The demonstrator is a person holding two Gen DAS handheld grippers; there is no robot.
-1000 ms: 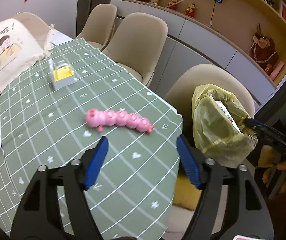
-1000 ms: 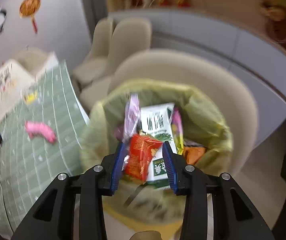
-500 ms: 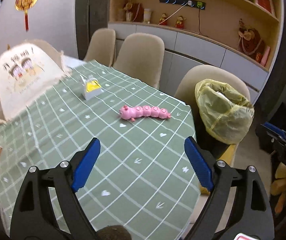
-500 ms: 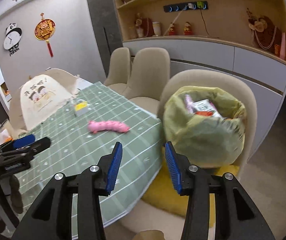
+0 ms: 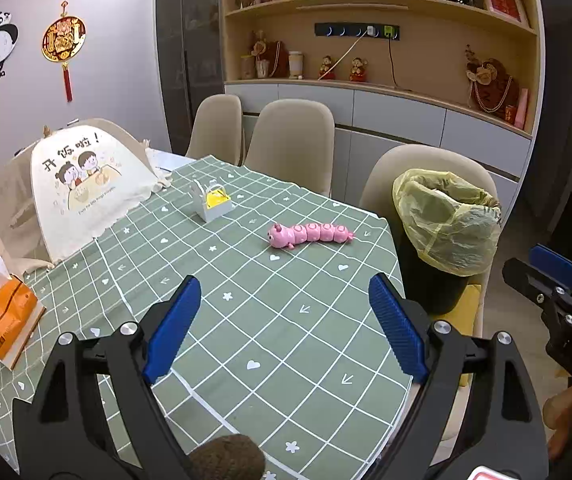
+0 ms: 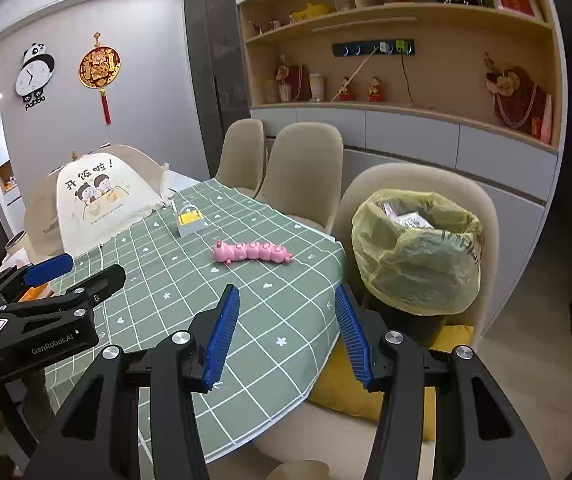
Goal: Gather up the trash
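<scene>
A bin lined with a yellow bag [image 5: 450, 224] [image 6: 414, 256] stands on the chair at the table's right end, with wrappers [image 6: 406, 218] showing inside it. My right gripper [image 6: 286, 300] hangs in front of the table edge, left of the bin; its jaws are opening and nothing is between them. It also shows as the right gripper [image 5: 554, 272] at the edge of the left wrist view. My left gripper [image 5: 282, 308] is open and empty above the green checked tablecloth [image 5: 286, 340]. A pink caterpillar toy [image 5: 310, 234] [image 6: 252, 254] lies on the cloth beyond both grippers.
A small grey box with yellow contents [image 5: 214, 202] and a cloth food cover [image 5: 86, 184] sit further back. An orange tissue pack [image 5: 4, 316] lies at the left edge. Beige chairs [image 5: 290, 136] line the far side. A yellow cushion [image 6: 338, 384] lies under the bin.
The right gripper was over the bin with a red snack wrapper between its jaws; it has pulled back empty. The left gripper has backed away from the table and its jaws stand wider.
</scene>
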